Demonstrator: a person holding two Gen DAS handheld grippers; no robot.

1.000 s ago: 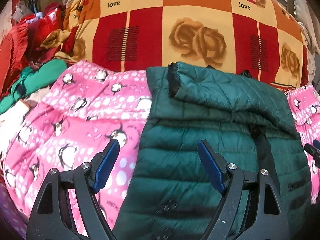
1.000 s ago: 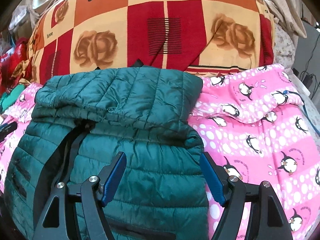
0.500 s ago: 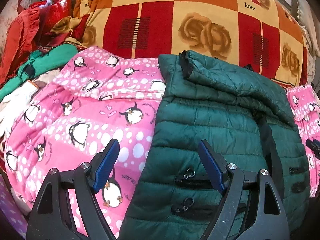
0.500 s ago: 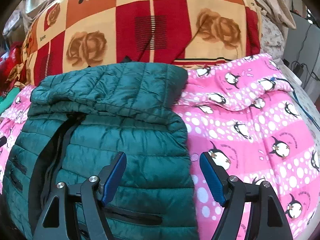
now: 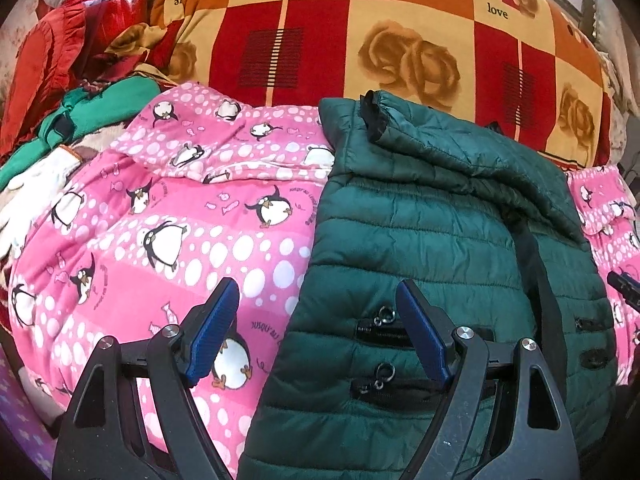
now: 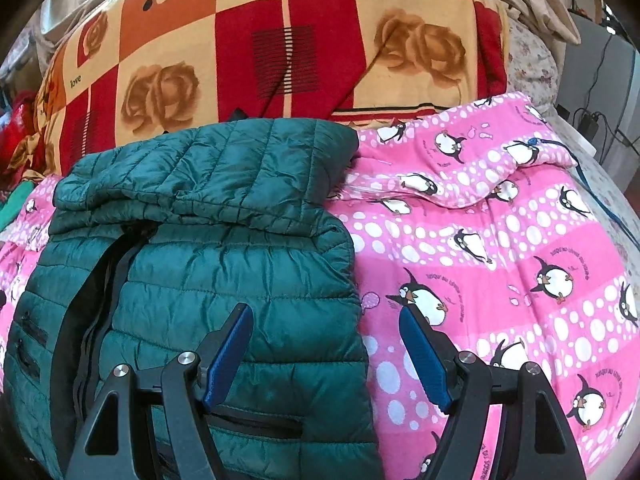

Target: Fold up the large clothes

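Observation:
A dark green quilted jacket [image 5: 432, 240] lies front up on a pink penguin blanket [image 5: 168, 240], its sleeves folded across its upper part [image 6: 224, 168]. Zipped pockets [image 5: 384, 332] show near its lower hem. My left gripper [image 5: 317, 286] hangs open over the jacket's left edge, one blue pad above the blanket and the other above the pocket. My right gripper [image 6: 325, 312] is open over the jacket's right edge [image 6: 352, 280], with nothing between its pads. A tip of the right gripper [image 5: 622, 288] shows at the far right of the left wrist view.
A big red, orange and cream rose-patterned quilt [image 5: 400, 40] rises behind the jacket. Red and green clothes [image 5: 80, 92] are piled at the far left. Cables and a grey unit [image 6: 596, 92] stand beyond the blanket's right edge [image 6: 592, 184].
Both grippers have drawn back toward the jacket's lower hem and slightly apart. The pockets have come into the left wrist view. Both stay open.

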